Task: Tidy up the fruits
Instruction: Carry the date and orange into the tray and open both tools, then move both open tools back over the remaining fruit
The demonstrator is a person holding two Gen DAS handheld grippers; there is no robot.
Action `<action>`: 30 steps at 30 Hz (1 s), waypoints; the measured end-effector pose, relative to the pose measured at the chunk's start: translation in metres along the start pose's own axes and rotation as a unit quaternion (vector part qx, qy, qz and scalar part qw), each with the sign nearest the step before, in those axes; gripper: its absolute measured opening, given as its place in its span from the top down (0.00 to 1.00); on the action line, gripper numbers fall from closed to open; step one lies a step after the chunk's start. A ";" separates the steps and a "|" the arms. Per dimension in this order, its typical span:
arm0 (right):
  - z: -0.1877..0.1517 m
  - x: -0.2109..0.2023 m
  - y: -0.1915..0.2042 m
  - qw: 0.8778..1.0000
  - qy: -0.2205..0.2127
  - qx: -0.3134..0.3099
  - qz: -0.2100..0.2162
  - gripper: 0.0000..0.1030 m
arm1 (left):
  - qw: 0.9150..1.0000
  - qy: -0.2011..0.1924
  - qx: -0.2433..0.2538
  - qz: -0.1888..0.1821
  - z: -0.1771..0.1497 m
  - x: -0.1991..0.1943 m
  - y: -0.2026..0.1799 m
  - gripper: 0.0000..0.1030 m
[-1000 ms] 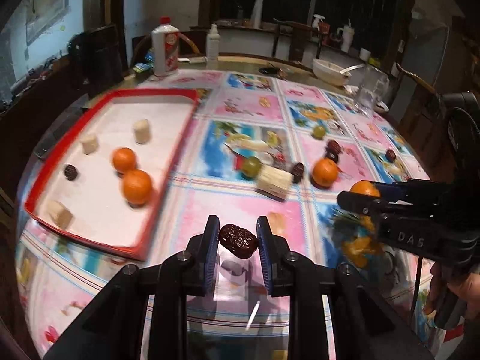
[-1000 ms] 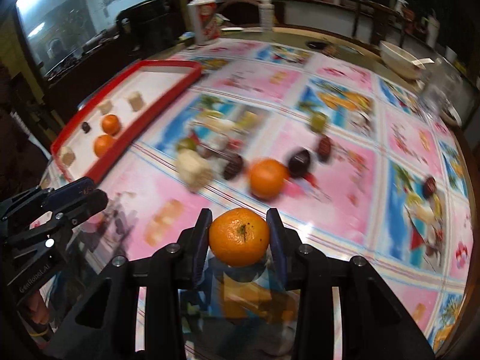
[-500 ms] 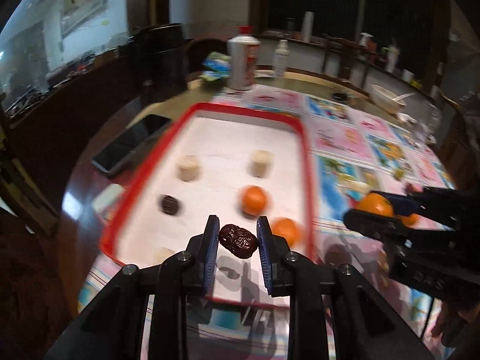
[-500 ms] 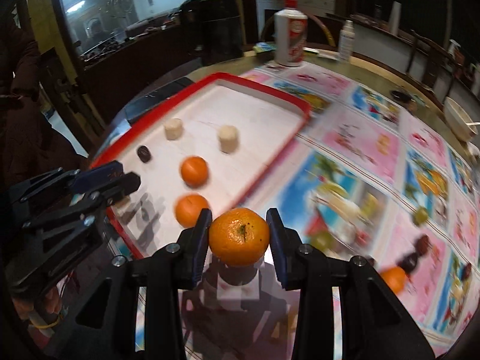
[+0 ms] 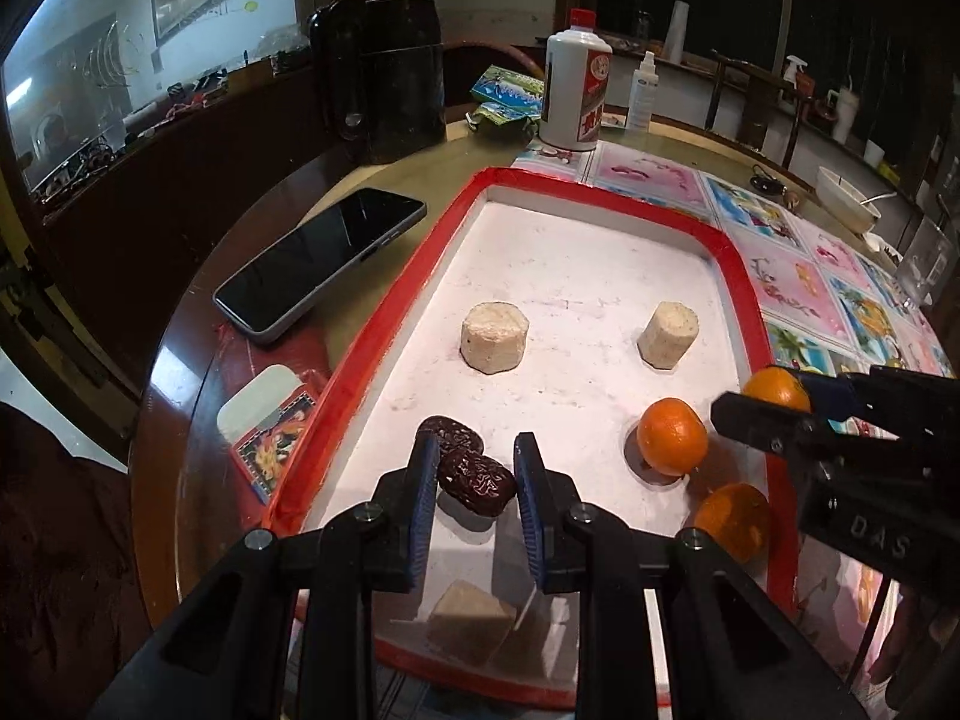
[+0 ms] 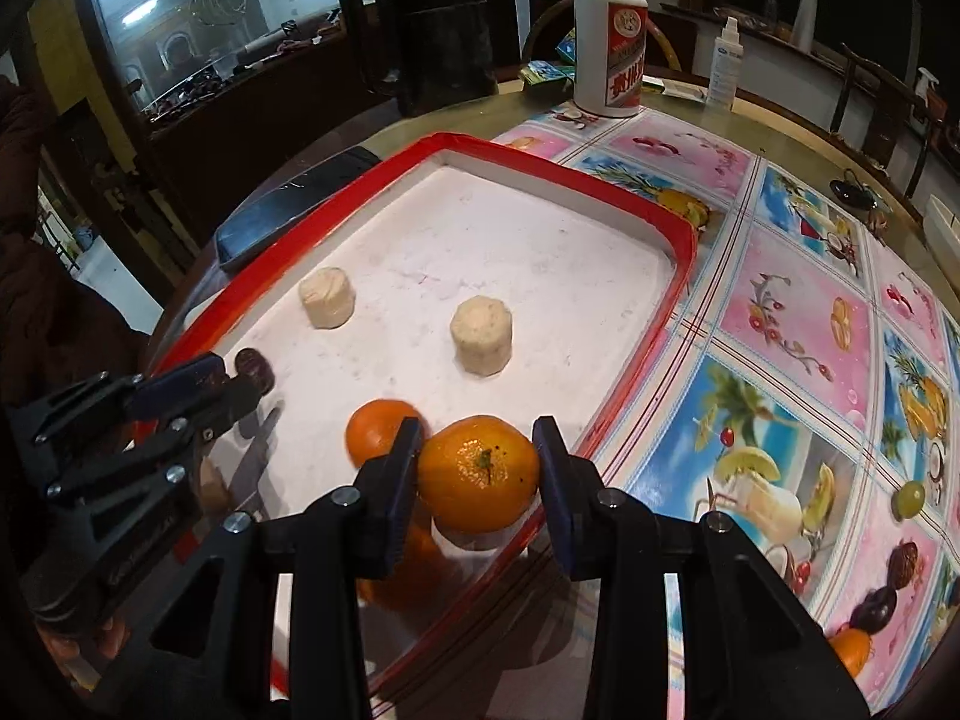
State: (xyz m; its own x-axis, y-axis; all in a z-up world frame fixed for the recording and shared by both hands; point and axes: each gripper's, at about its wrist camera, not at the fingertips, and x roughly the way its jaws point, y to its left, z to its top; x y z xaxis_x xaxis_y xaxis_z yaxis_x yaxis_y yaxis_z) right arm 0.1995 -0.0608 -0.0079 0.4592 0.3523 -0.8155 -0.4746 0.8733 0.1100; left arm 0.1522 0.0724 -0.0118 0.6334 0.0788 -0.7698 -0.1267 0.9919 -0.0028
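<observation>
A red-rimmed white tray (image 5: 384,354) holds two pale cylinder pieces (image 5: 493,345), a pale chunk (image 5: 471,621), a dark date (image 5: 453,435) and two oranges (image 5: 672,437). My left gripper (image 5: 471,480) hovers low over the tray's near left part, shut on a wrinkled dark date (image 5: 477,483) that lies next to the tray's date. My right gripper (image 6: 478,474) is shut on an orange (image 6: 478,471) above the tray's near right rim (image 6: 654,324), beside another orange (image 6: 378,432). In the left wrist view, the right gripper (image 5: 774,402) comes in from the right.
A phone (image 5: 318,264) and a card pack (image 5: 276,450) lie left of the tray. A black kettle (image 5: 384,78) and white bottle (image 5: 576,90) stand behind it. Loose on the patterned cloth at right are a green grape (image 6: 909,498), dates (image 6: 903,564) and an orange (image 6: 849,651).
Both grippers swung left from the patterned cloth to over the tray and came lower, still carrying the date and the orange.
</observation>
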 end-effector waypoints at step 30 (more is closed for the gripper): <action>-0.035 -0.079 -0.036 0.998 -0.061 0.001 -0.029 0.39 | 0.999 -0.039 -0.009 0.022 0.007 -0.041 -0.040 0.34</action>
State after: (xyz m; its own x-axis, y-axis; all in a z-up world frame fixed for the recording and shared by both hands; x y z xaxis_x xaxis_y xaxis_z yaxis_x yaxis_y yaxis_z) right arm 0.1538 -0.1323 0.0327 0.5747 0.3388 -0.7450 -0.4428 0.8943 0.0651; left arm 0.1362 0.0303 0.0246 0.6850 0.1304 -0.7168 -0.1689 0.9855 0.0178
